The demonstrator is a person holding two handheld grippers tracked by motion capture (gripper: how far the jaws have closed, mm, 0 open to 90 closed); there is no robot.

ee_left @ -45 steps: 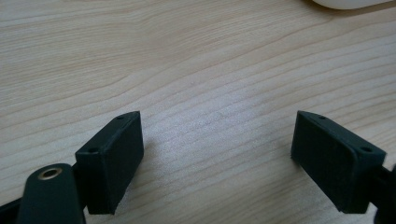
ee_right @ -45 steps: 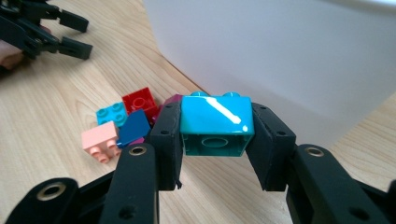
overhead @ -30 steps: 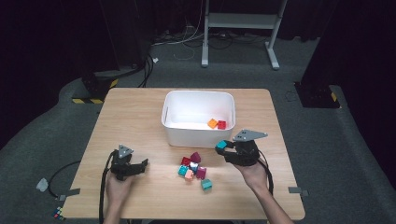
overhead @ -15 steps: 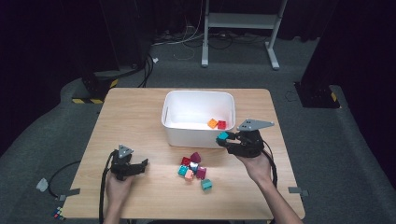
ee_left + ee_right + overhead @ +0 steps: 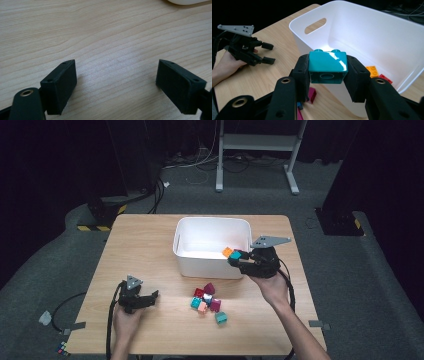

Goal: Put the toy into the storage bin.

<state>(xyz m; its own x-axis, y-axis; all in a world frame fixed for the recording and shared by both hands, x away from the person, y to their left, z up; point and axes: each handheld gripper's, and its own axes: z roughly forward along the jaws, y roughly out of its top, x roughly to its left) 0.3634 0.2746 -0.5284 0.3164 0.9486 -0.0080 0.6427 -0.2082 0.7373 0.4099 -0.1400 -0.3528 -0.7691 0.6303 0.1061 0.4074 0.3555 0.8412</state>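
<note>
A teal brick (image 5: pixel 327 67) is clamped between the pads of the right claw (image 5: pixel 239 259), studs upward, and is held at the near right rim of the white bin (image 5: pixel 186 234), just above the wall rather than over the floor; an orange brick (image 5: pixel 372 71) and a red brick (image 5: pixel 385 78) are already seen inside. For the drop to be done well, the brick should be carried clear of the rim and over the bin's open middle before the pads are parted; a release made at the edge could let it strike the wall and fall back onto the tabletop (image 5: pixel 145 245). The left claw (image 5: pixel 150 298) is rested low, spread wide with nothing between its pads, well apart from the loose bricks (image 5: pixel 207 301) that remain to be gathered.
</note>
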